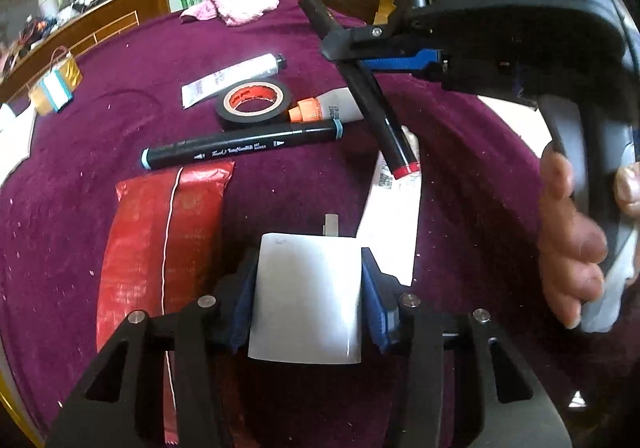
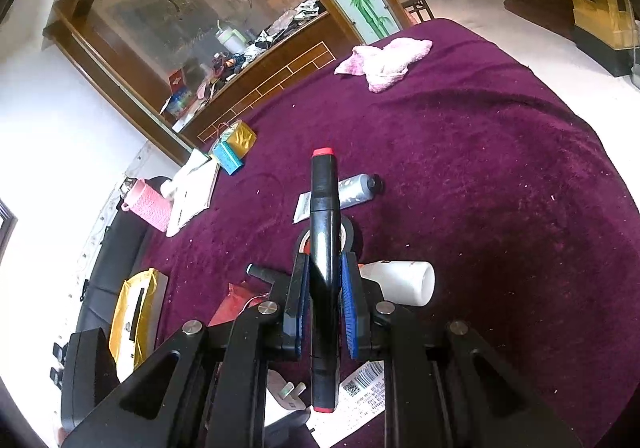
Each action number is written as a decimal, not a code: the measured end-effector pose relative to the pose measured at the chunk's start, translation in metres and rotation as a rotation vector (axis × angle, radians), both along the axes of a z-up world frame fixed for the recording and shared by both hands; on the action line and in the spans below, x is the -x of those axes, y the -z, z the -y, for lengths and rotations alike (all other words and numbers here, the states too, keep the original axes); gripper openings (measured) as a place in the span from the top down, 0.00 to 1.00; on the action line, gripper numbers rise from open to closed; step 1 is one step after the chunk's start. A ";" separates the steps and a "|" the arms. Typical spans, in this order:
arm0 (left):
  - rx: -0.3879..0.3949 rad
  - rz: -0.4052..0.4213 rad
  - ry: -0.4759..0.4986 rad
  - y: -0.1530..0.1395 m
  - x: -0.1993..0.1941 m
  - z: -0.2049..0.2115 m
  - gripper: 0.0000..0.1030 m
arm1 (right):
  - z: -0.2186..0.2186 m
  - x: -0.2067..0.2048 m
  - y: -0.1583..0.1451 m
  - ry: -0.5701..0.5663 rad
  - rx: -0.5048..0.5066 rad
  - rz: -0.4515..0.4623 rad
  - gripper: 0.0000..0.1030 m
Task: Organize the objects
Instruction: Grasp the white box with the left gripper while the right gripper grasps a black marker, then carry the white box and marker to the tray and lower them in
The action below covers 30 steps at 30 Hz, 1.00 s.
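My left gripper (image 1: 308, 264) is shut on a white charger block (image 1: 306, 300), its blue pads pressing both sides just above the purple tablecloth (image 1: 460, 168). A metal prong sticks out of the block's far end. The charger (image 2: 280, 404) also shows low in the right wrist view. My right gripper (image 2: 326, 260) is shut on a black marker with red ends (image 2: 324, 248), held in the air and pointing away. From the left wrist view that gripper (image 1: 332, 44) hangs at upper right with the marker (image 1: 384, 128) slanting down; a person's hand (image 1: 572, 240) holds its handle.
On the cloth lie a blue-ended black marker (image 1: 240, 146), a black tape roll (image 1: 254, 104), a white tube (image 1: 236, 78), an orange-capped white bottle (image 1: 320, 110), a red packet (image 1: 168, 232) and a printed paper (image 1: 394, 232). A pink cloth (image 1: 232, 8) and small gift bag (image 1: 56, 88) sit farther off.
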<state>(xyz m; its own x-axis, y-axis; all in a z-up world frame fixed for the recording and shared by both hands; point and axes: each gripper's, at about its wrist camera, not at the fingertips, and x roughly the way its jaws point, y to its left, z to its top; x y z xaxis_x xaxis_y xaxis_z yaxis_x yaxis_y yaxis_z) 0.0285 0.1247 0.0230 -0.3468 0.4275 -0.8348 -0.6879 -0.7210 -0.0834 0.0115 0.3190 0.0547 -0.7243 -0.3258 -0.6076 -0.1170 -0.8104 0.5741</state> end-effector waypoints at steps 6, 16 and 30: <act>-0.129 0.000 -0.091 -0.022 -0.008 0.042 0.57 | 0.005 -0.002 -0.002 -0.029 0.019 -0.034 0.87; -0.343 -0.106 -0.297 -0.088 -0.040 0.189 0.57 | 0.067 -0.004 -0.028 -0.160 -0.031 -0.068 0.87; -0.051 -0.141 -0.673 -0.058 -0.020 0.362 0.56 | 0.276 0.023 -0.040 -0.529 0.014 0.029 0.86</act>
